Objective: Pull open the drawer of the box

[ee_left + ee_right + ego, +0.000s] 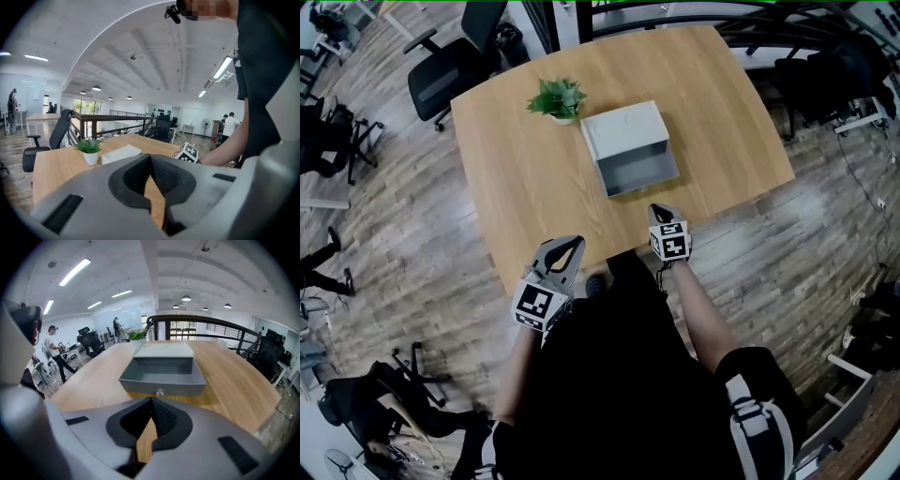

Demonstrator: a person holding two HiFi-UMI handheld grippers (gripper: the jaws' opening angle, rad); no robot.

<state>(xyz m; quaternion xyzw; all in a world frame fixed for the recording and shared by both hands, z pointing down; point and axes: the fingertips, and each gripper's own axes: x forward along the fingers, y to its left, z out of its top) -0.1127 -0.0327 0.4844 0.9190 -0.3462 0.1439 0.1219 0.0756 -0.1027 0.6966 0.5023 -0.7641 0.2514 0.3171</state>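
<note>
Two grey plastic grippers, left gripper (570, 246) and right gripper (660, 214), hover at the woodgrain table's (525, 187) six-o'clock edge, ribbed jaws pressed together, gripping nothing. Mid-table, the rectangular grey box (623, 129) has its drawer (637, 174) slid out toward six, a small round knob (160, 392) in front. At its ten o'clock stands a leafy potted plant (556, 97). Dark clothing hides the edge between them.
</note>
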